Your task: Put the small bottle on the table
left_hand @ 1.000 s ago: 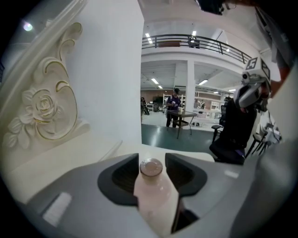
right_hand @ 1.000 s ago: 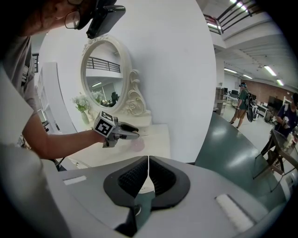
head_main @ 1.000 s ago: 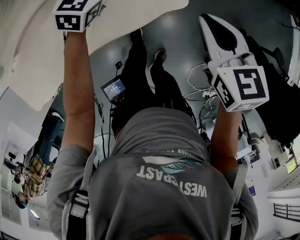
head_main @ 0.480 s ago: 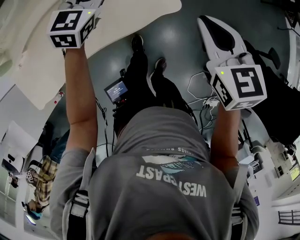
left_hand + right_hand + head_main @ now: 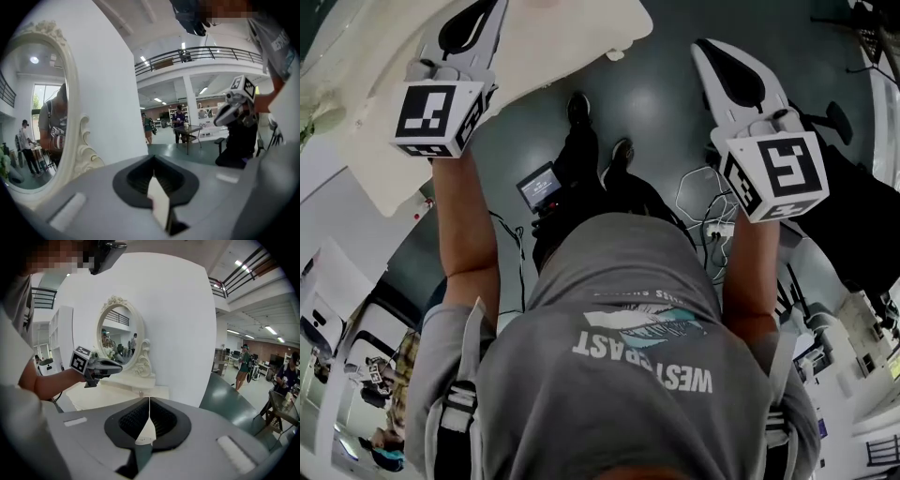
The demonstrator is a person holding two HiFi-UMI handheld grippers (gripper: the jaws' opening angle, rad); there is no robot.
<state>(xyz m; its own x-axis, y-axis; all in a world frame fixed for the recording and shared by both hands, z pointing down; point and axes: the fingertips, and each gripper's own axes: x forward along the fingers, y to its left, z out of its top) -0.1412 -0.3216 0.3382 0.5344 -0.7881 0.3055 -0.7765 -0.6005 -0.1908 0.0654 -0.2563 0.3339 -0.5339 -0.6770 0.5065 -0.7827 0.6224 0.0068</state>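
Looking down over a big white curvy-edged tabletop (image 5: 562, 42) on the left side, with smooth grey floor (image 5: 666, 103) off to its right. Got a cream oval mirror with a carved frame (image 5: 118, 341) standing at the back of that table, against a plain white panel (image 5: 178, 333). Holding the left gripper (image 5: 153, 174) up above the tabletop, out in front of the mirror, with jaws just closed up and now pressed together on nothing. Same deal for the right gripper (image 5: 149, 404): pinched tight, empty, hanging over the floor past the table's edge. Can't honestly spot the small bottle in any view, so definitely not in either gripper. Could be that tiny nub (image 5: 140, 393) at the table's front edge, but way too small to call. Calling left the nearer hand for anything sitting on that table, reach going forward and down.
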